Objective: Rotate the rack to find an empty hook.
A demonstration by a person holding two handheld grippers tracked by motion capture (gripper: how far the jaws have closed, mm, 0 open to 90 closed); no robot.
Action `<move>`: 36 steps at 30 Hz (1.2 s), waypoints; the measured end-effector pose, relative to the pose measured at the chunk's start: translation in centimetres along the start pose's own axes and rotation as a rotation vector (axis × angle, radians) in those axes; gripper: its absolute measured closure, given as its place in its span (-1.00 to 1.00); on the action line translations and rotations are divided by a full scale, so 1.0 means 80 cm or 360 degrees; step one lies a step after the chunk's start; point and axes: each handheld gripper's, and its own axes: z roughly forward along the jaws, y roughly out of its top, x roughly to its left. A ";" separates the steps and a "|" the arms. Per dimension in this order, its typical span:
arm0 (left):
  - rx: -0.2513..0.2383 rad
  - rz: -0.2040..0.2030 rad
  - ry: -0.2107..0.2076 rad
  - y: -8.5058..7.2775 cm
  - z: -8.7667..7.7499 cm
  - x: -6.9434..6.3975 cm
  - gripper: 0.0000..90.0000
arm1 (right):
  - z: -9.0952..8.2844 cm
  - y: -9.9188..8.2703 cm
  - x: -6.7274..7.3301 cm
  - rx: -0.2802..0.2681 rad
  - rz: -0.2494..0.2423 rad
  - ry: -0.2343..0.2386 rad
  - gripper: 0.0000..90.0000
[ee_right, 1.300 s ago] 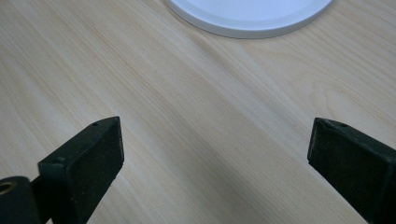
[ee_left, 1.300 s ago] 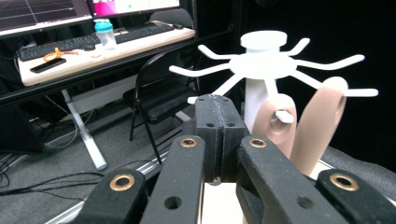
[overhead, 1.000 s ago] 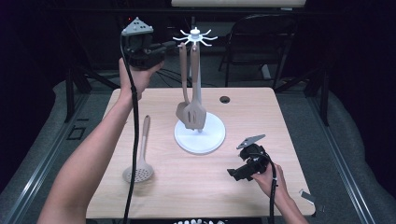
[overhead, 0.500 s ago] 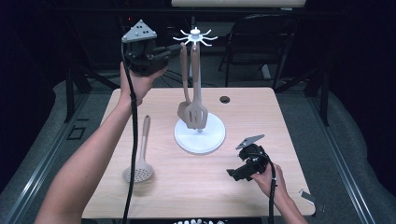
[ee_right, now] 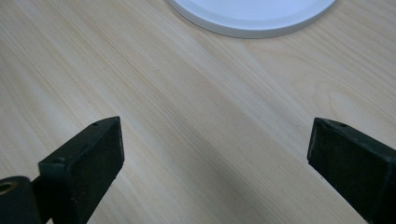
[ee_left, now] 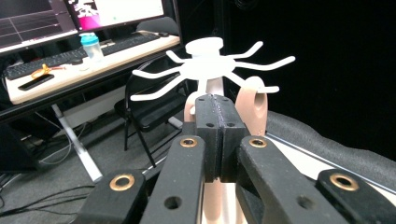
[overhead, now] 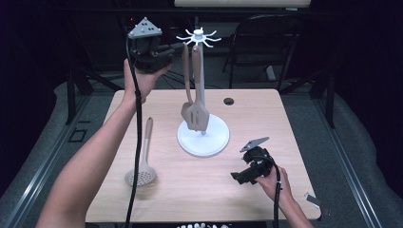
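**Two utensils hang on the rack, a skimmer lies on the desk**

Nearest the person, the right hand-held gripper (overhead: 236, 175) rests low over the front right part of the light wooden desk (overhead: 294, 123). Its jaws are spread wide with bare wood between them, and the rim of the white round base (ee_right: 252, 21) lies just beyond.

On the front left of the desk lies a beige perforated skimmer (overhead: 141, 161), its round head toward the person and its handle pointing away.

At mid-desk stands the white utensil rack (overhead: 202, 95), a post rising from the round base to a crown of curved hooks. A beige slotted spatula (overhead: 197, 114) and a second beige utensil (overhead: 186, 83) hang from it, blades just above the base.

Farthest off, the left hand-held gripper (ee_left: 215, 107) is raised at hook height, just beside the rack's crown. Its jaws are pressed together, and nothing can be seen between them. A small black round object (overhead: 229, 101) sits near the desk's far edge.
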 end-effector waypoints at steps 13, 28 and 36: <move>0.0024 -0.0015 0.0045 -0.001 0.006 0.010 1.00 | 0.000 0.000 0.000 0.0009 0.0001 0.0001 -0.92; 0.0035 -0.0071 0.0100 0.001 0.018 0.027 1.00 | 0.001 0.000 0.001 0.0010 0.0008 0.0022 -0.92; -0.0012 -0.0050 0.0055 -0.007 -0.001 0.014 1.00 | 0.001 -0.001 0.000 0.0000 0.0000 0.0019 -0.92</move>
